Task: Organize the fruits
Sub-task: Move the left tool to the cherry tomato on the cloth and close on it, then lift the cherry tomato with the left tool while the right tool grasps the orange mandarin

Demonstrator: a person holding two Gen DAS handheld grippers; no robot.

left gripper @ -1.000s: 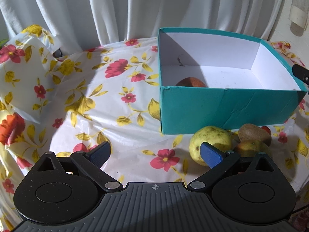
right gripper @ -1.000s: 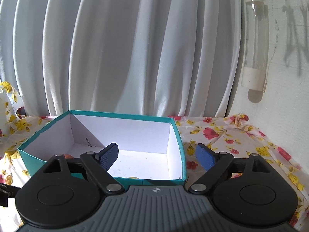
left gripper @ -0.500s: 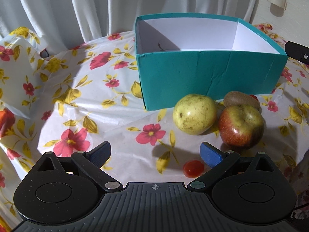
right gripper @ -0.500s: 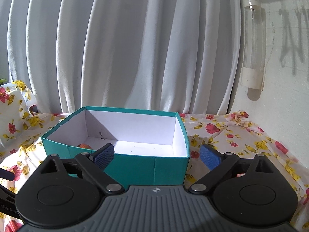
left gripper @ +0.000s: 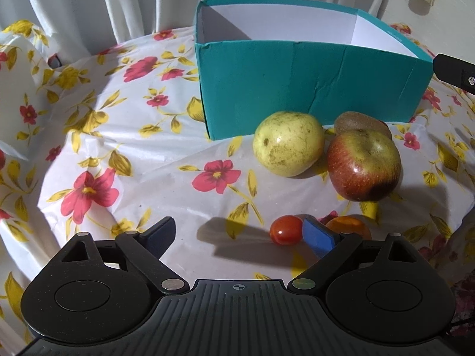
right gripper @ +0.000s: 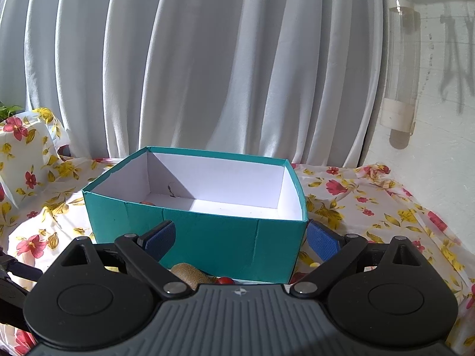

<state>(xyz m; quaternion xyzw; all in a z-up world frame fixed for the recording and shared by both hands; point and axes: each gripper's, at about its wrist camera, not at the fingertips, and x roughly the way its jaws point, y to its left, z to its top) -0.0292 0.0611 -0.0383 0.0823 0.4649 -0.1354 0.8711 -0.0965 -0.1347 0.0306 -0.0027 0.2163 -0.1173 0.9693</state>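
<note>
Fruits lie loose on the floral tablecloth [left gripper: 124, 136] in front of the teal box [left gripper: 297, 83]. In the left wrist view, a yellow-green apple [left gripper: 288, 143] sits at about 1 o'clock from the centre, just before the box's near wall. A red apple [left gripper: 364, 166] lies beside it toward 3 o'clock, close but whether they touch is unclear. A kiwi [left gripper: 353, 122] is wedged behind the red apple against the box wall. Lower down, at about 5 o'clock, a small red tomato [left gripper: 285, 229] rests on the cloth just inside the right finger of the left gripper [left gripper: 239, 233]; an orange fruit [left gripper: 348, 227] shows partly behind that same finger. The left gripper's fingers are spread wide and grip nothing.

In the right wrist view, the right gripper [right gripper: 242, 235] also has its fingers spread wide, with nothing between them. The box fills the middle of this view, its white inside open to the top; a sliver of an orange-brown fruit [right gripper: 147, 202] shows at the floor's 9 o'clock corner. The kiwi and a bit of a small red fruit [right gripper: 224, 280] peek out at 6 o'clock, just above the gripper body. White curtains [right gripper: 207, 59] hang behind the table.
</note>
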